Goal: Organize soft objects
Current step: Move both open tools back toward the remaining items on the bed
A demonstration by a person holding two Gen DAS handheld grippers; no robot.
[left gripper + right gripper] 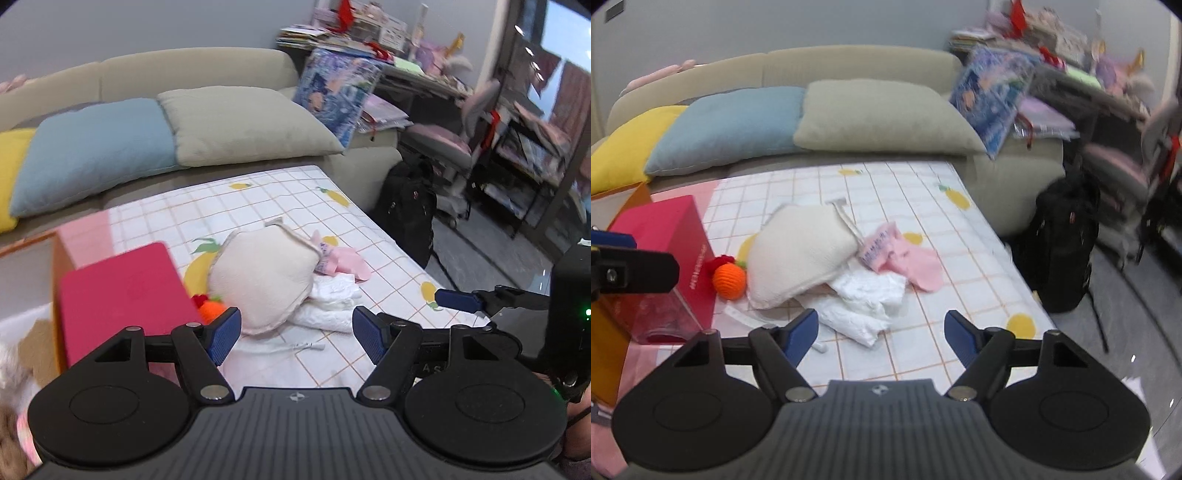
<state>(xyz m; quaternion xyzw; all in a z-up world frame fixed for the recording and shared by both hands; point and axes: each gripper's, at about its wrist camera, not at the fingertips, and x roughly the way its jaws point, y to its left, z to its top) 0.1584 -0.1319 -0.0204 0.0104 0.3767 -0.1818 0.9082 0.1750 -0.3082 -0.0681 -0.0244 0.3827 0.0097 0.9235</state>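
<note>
Cloths are heaped around a cream cushion (798, 251) that lies tilted near the middle of the checked tablecloth (923, 199). White crumpled cloth (864, 299) is tucked partly under the cushion's near edge and spreads toward the camera. A pink cloth (908, 262) lies just beyond the cushion's right side, touching the white cloth. An orange knitted ball (729, 280) sits at the cushion's left edge, with a small red piece (718, 263) against it. Left of the ball, further from the cushion, a pink box (676, 240) stands on the tablecloth, with an orange box (605, 343) beside it. Behind the cushion, past the table's far edge, a sofa (849, 62) is seen carrying yellow (624, 147), blue (727, 125) and beige (882, 118) pillows. A black backpack (1063, 236) stands on the floor, well to the cushion's right.

The left gripper (295, 334) is held released, jaws spread wide, nothing between them; it hangs just short of the cushion's near edge. The right gripper (881, 332) is likewise released and empty, poised above the near end of the white cloth; whether it touches the cloth cannot be told. In the left wrist view one blue fingertip (456, 300) of the right gripper is seen to the cushion's right.
</note>
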